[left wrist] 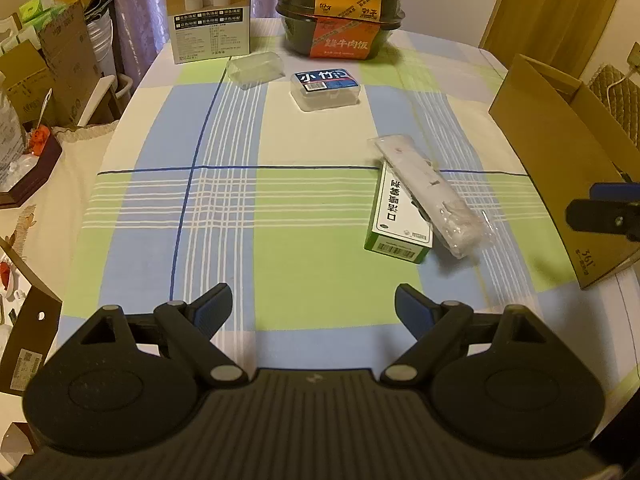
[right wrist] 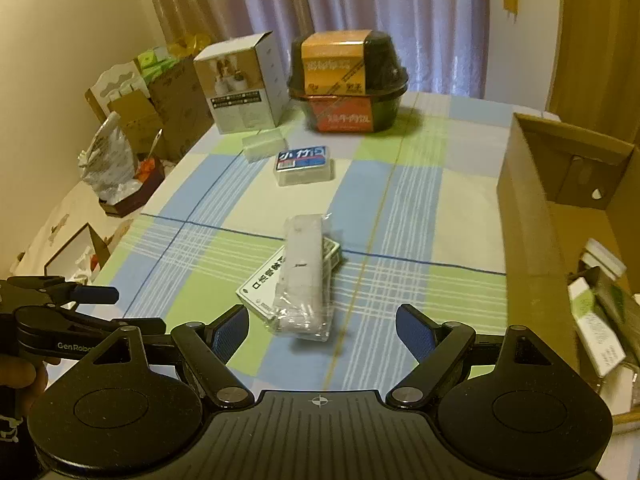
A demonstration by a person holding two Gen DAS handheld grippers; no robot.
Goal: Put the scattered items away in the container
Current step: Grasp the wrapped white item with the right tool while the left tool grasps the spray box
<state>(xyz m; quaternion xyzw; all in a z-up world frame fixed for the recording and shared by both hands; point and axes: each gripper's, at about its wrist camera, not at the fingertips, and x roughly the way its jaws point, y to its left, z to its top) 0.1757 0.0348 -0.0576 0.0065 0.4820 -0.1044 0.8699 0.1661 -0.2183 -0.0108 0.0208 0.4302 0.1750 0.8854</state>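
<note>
A white item in a clear plastic bag (left wrist: 428, 194) (right wrist: 304, 276) lies across a green-and-white box (left wrist: 394, 218) (right wrist: 264, 284) on the checked tablecloth. Farther back sit a clear case with a blue label (left wrist: 326, 88) (right wrist: 304, 164) and an empty clear case (left wrist: 256, 68) (right wrist: 262, 144). The cardboard box (left wrist: 560, 160) (right wrist: 532, 216) stands open at the right, with a few packets inside. My left gripper (left wrist: 314, 308) is open above bare cloth. My right gripper (right wrist: 322, 332) is open, just short of the bagged item. Each gripper shows at the edge of the other's view.
Two stacked black meal bowls with orange sleeves (left wrist: 340, 8) (right wrist: 348, 84) and a tall white product box (left wrist: 208, 8) (right wrist: 244, 84) stand at the table's far end. Cardboard boxes and bags (left wrist: 48, 60) crowd the floor at the left. Curtains (right wrist: 360, 8) hang behind.
</note>
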